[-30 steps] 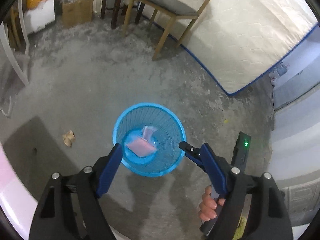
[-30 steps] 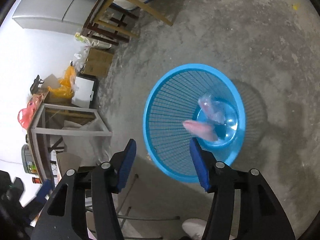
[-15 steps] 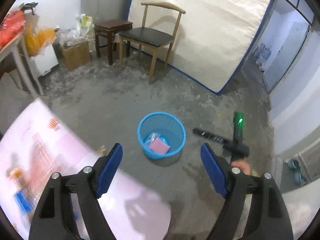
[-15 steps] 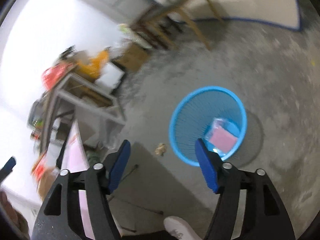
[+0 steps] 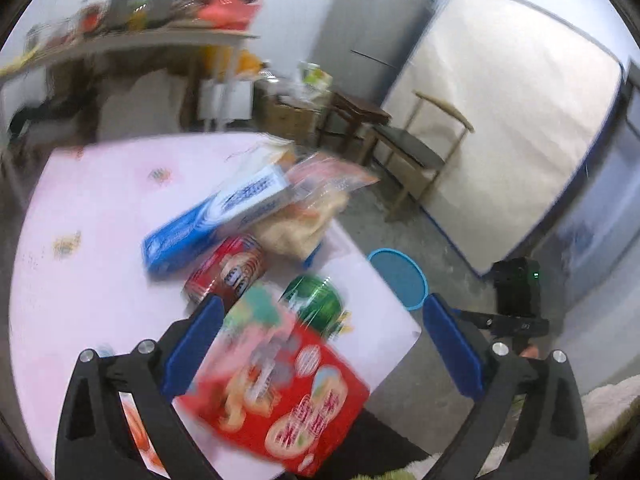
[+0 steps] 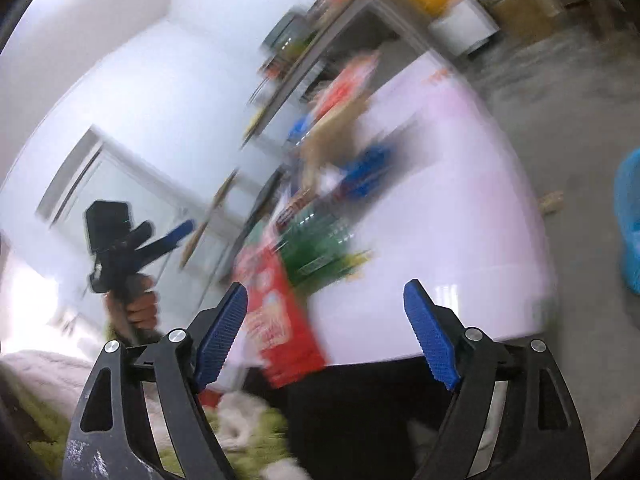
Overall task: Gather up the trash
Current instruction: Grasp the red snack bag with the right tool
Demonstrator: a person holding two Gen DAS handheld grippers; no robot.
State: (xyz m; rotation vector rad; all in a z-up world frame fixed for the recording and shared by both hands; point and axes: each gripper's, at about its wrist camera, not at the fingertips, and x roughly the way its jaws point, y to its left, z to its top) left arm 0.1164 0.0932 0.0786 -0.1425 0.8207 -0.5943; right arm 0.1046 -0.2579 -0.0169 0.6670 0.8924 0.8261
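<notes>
Both views are blurred by motion. On the pink table (image 5: 100,264) lie a red snack box (image 5: 280,408), a green can (image 5: 316,300), a red can (image 5: 228,268), a blue-and-white box (image 5: 216,220) and a bag of snacks (image 5: 308,216). My left gripper (image 5: 320,352) is open and empty above the red box. My right gripper (image 6: 326,332) is open and empty at the table's near edge, by the red box (image 6: 280,320) and green can (image 6: 320,248). The blue basket (image 5: 400,276) stands on the floor beyond the table and shows at the right edge of the right wrist view (image 6: 628,220).
A wooden chair (image 5: 416,152), a dark stool (image 5: 356,112), a cardboard box (image 5: 288,116) and a leaning mattress (image 5: 504,112) stand behind the table. A cluttered shelf (image 5: 132,40) is at the left. A crumpled scrap (image 6: 552,202) lies on the concrete floor.
Both grippers have swung up and away from the blue basket to the pink table with its packages. Both stay open and empty.
</notes>
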